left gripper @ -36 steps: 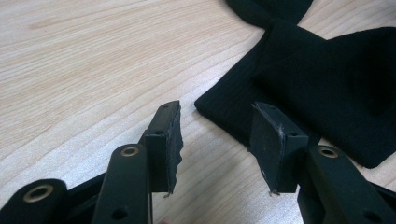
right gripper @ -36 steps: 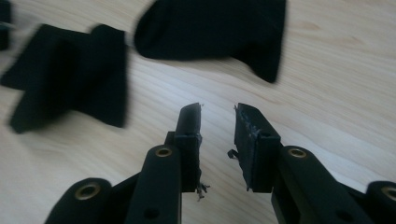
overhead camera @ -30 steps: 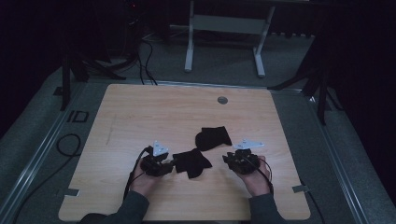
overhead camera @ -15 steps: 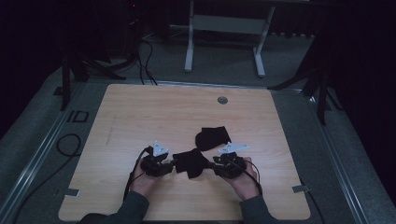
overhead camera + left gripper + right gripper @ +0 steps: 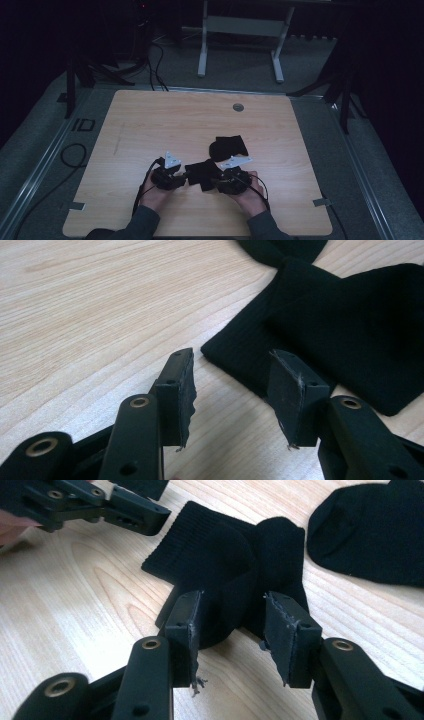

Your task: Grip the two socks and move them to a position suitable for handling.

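Both tongs, left tongs point(image 5: 232, 390) and right tongs point(image 5: 232, 630), gape over a folded black sock point(image 5: 201, 174) near the tabletop point(image 5: 150, 120) front edge; right jaws just widened, straddling a fold unpressed.

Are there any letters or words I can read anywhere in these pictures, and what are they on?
"ID": big dark letters on the grey floor mat beside the table's left edge, in the high view.
No writing can be read on the black socks, the grippers or the tabletop.
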Tool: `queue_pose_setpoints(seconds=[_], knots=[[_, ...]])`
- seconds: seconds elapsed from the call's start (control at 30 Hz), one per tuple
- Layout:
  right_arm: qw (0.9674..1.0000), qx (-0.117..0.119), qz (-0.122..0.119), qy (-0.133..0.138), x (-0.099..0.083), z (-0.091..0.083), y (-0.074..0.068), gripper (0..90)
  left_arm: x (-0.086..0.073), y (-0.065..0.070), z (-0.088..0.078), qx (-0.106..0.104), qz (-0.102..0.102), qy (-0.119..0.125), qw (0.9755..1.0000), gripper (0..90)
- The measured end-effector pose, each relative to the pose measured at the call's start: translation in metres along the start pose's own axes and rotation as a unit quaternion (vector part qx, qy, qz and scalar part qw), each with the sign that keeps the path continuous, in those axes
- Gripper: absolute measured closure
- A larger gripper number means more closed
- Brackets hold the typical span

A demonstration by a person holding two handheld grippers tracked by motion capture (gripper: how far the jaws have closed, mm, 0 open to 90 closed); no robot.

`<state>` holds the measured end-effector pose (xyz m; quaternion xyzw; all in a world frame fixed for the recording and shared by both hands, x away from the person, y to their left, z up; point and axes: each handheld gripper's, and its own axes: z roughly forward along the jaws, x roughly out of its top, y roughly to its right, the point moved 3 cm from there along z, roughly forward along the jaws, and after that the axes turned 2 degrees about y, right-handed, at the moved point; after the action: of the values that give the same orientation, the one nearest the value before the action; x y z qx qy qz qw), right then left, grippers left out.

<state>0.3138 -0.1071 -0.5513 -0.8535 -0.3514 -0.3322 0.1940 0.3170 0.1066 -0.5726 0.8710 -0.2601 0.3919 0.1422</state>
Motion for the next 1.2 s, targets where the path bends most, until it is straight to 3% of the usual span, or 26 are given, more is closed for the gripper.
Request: queue_pose_setpoints(seconds=[0.2, 0.33, 0.57, 0.87, 1.2], knots=[[0.9997, 0.018, 0.014, -0.003, -0.003, 0.007, 0.002, 80.1, 0.0, 0.003, -0.001, -0.003, 0.004, -0.001, 1.0, 58.7], [0.9996, 0.022, 0.016, 0.006, -0.002, 0.004, 0.001, 86.2, 0.0, 0.005, -0.002, -0.005, 0.011, -0.001, 0.9999, 62.1], [0.9992, 0.03, 0.021, 0.015, 0.0, 0.0, -0.001, 87.7, 0.0, 0.01, -0.003, -0.011, 0.019, 0.0, 0.9998, 69.7], [0.9987, 0.036, 0.024, 0.027, 0.003, -0.005, -0.002, 87.8, -0.001, 0.024, -0.003, -0.025, 0.04, 0.002, 0.9989, 88.6], [0.9986, 0.034, 0.027, 0.029, 0.003, -0.006, -0.001, 87.8, -0.004, 0.042, 0.001, -0.047, 0.058, -0.014, 0.9971, 90.0]])
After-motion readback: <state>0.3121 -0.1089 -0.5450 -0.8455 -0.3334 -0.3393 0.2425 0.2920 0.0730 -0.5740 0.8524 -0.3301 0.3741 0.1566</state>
